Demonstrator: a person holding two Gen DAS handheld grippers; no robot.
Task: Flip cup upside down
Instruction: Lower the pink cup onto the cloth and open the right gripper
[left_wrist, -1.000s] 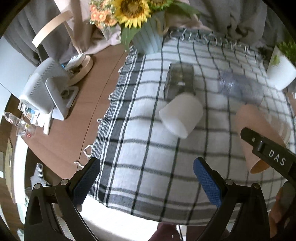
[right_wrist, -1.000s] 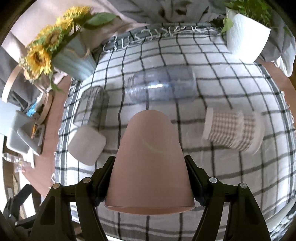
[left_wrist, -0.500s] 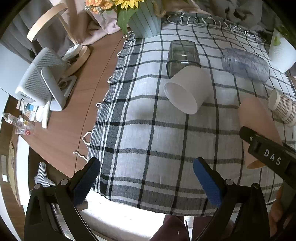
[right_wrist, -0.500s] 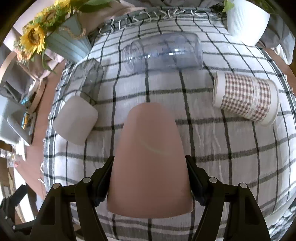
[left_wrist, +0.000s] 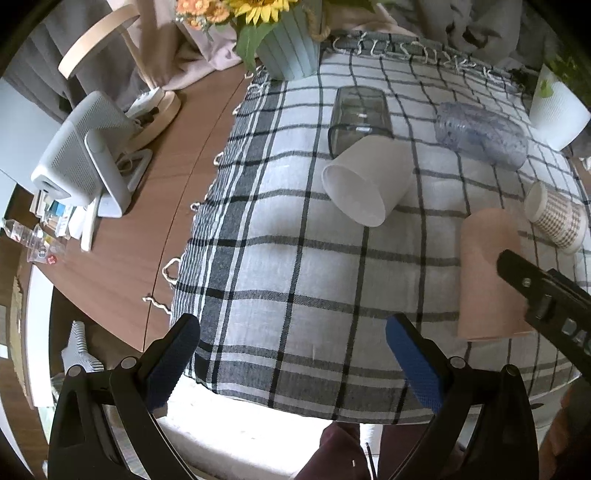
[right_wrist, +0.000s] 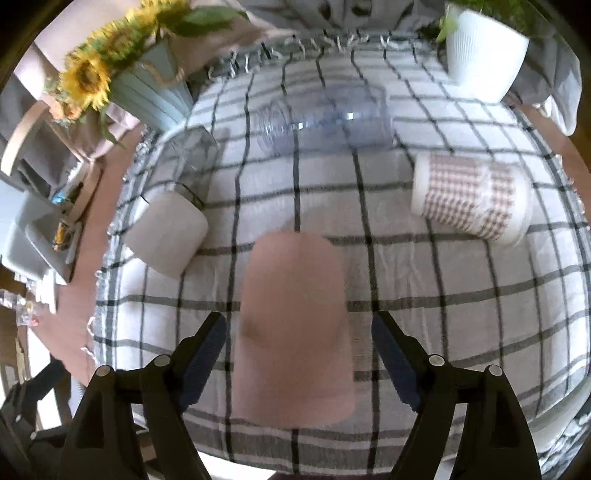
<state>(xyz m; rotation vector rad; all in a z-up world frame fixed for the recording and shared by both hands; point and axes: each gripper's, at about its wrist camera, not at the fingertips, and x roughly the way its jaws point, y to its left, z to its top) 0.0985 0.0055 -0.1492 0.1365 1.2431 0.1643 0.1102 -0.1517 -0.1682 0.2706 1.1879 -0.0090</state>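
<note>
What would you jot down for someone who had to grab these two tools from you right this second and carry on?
Right hand-held gripper: open, fingers either side of the pink cup, gaps showing on both sides.
Left hand-held gripper: open, holding nothing, near the front edge of the checked cloth.
Pink cup: stands upside down on the cloth, closed end up, rim down.
Done: this cup is flipped.
Left: draw the right gripper back. The white cup, grey tumbler, clear cup and checked paper cup lie on their sides, should they need flipping too.
</note>
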